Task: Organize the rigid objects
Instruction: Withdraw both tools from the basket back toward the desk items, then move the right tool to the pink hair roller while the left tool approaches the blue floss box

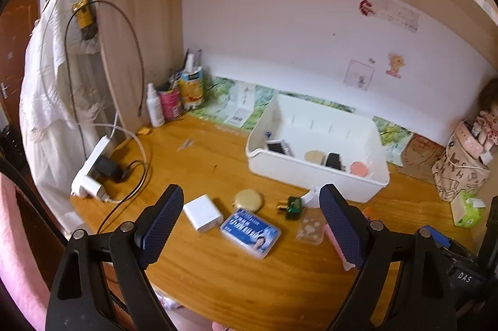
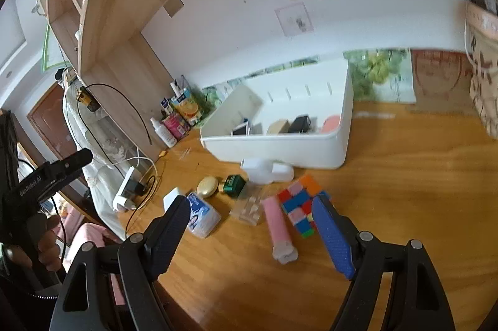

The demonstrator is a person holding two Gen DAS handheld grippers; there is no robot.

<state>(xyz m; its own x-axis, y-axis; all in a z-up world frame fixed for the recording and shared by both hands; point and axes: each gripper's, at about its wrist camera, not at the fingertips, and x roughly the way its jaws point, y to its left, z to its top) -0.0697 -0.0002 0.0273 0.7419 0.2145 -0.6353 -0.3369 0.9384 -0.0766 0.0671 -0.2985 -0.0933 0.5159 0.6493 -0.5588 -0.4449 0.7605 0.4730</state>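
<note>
A white bin [image 1: 317,175] [image 2: 280,146] stands on the wooden desk with several small items inside. In front of it lie a white charger block [image 1: 203,212] [image 2: 172,196], a gold round case [image 1: 248,200] [image 2: 207,186], a blue-labelled clear box [image 1: 250,232] [image 2: 201,217], a green plug [image 1: 292,207] [image 2: 235,184], a clear case [image 1: 309,226] [image 2: 249,208], a pink stick [image 2: 278,226] and a colour cube [image 2: 300,208]. My left gripper [image 1: 250,228] hovers open above the blue-labelled box. My right gripper [image 2: 252,230] hangs open over the pink stick, holding nothing.
A white power strip [image 1: 90,172] with a black plug and cables lies at the desk's left edge. Bottles and cartons [image 1: 176,96] stand in the back left corner. A patterned bag [image 1: 460,172] and a green tissue pack [image 1: 467,211] sit at the right.
</note>
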